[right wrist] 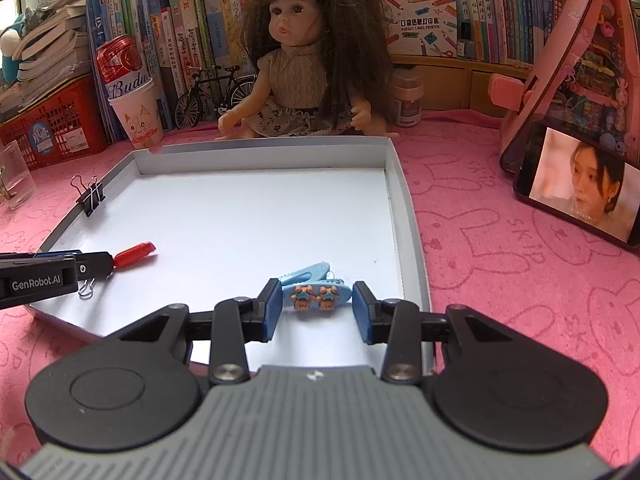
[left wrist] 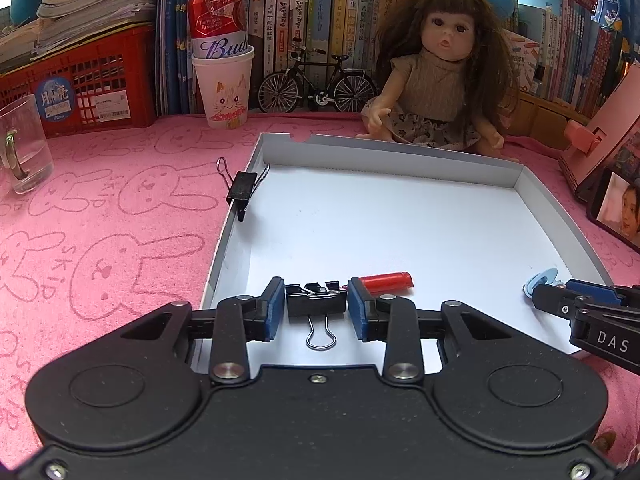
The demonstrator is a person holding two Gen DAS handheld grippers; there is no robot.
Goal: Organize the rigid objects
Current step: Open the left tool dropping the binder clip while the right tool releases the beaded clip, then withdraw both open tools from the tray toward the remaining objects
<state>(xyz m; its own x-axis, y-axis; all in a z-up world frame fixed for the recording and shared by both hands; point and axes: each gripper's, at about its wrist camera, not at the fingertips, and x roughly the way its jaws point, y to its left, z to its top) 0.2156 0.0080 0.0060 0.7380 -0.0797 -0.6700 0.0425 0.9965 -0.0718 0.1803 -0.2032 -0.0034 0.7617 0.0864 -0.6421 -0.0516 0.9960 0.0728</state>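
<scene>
While poised low over white shallow cardboard tray on pink bunny-print cloth: left gripper narrowed to a slim gap, pads flanking small black metal binder clip with silver wire handles, hairline space either side, not squeezing. Clip flat on tray floor near front-left corner, one handle pointing back at camera. Red plastic cylinder just behind it, touching or nearly so. Second black binder clip clamped on tray's left wall. Right gripper part closed, pads against both ends of light-blue plastic hair clip with two little bear figures, low over tray's front-right area. Long-haired doll seated behind far wall.
</scene>
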